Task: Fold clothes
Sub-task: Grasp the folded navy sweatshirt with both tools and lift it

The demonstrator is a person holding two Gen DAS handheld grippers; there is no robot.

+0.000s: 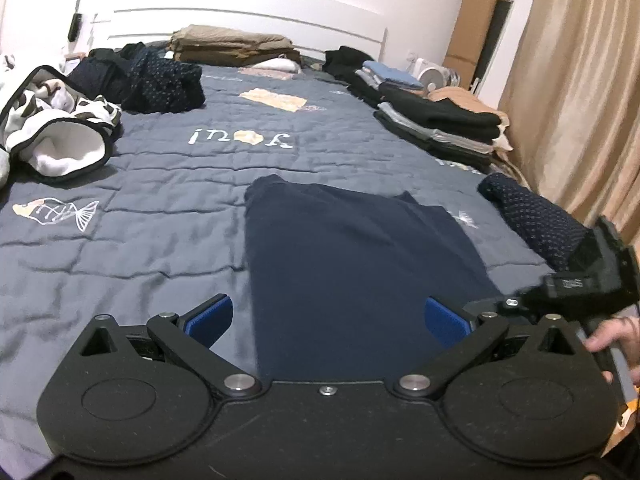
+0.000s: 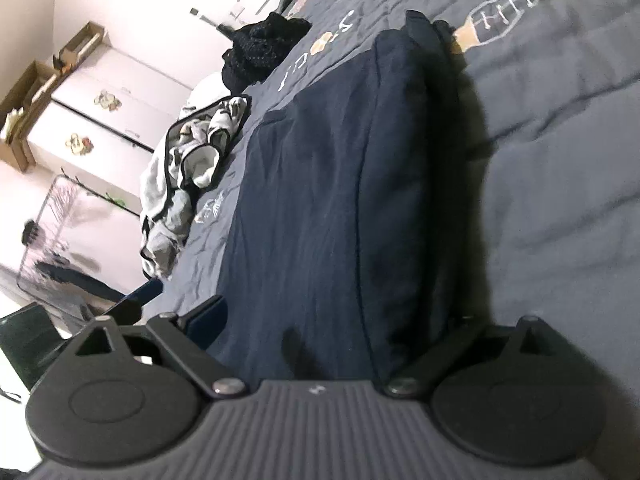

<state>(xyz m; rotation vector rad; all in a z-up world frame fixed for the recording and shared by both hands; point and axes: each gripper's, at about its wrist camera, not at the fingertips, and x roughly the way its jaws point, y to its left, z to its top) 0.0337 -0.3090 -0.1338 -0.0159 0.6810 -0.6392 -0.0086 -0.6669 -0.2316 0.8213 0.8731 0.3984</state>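
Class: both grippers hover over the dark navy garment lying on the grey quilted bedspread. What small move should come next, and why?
Probably lower the open left gripper onto the near edge of the dark navy garment and close on it. The garment lies flat, already folded into a long strip on the grey quilted bedspread. The right gripper is open too, with nothing held, so another fold needs a fresh grip.

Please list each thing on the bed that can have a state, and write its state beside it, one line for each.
Navy garment: folded flat, in front of both grippers, not gripped.
Left hand-held gripper: open, empty.
Right hand-held gripper: open, nothing pinched.
Black and white garment: crumpled, unfolded.
Dotted dark clothes: heaped, unfolded.
Stacks at the curtain side: folded, piled.
Dotted roll: rolled, lying apart.
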